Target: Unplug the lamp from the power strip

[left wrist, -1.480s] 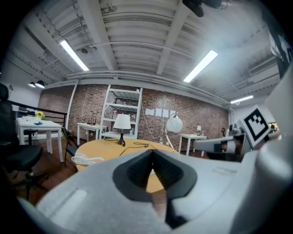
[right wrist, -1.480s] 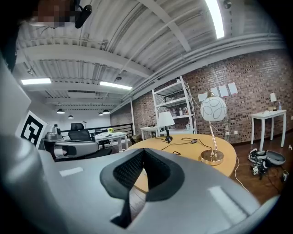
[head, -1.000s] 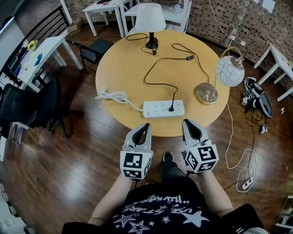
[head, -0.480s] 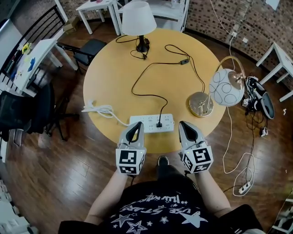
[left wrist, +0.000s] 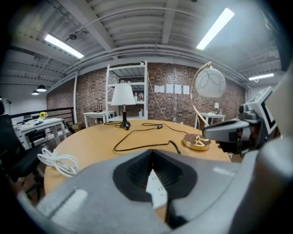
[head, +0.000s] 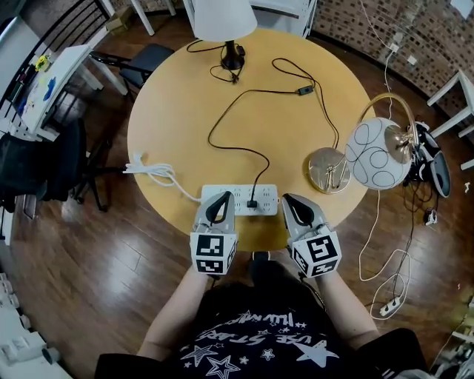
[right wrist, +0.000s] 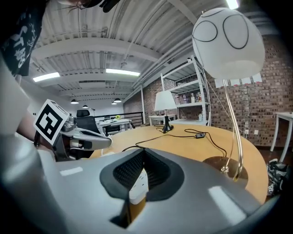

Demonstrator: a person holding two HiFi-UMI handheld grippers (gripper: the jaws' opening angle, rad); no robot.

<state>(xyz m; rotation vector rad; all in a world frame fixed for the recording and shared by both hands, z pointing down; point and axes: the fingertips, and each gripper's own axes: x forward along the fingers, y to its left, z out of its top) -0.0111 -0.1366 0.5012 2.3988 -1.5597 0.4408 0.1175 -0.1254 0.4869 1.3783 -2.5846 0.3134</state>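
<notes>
Left gripper (head: 221, 198) and right gripper (head: 288, 200): jaws together, empty, over the near edge of the table (head: 178, 111). You flank the power strip (head: 229, 194). The lamp (head: 222, 18) plug (head: 252, 203) is seated between them, likely so one gripper braces and the other pulls.

Bright and even under long white ceiling tube lights (left wrist: 215, 28). Softly shadowed on round yellow wooden table (head: 178, 111). Heavily fisheye-bent and dark-cornered in gripper views, blurred on the near grey plastic left gripper (left wrist: 152, 153).

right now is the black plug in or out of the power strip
In. The black plug sits in a socket of the white power strip, its cord running away across the table.
</notes>
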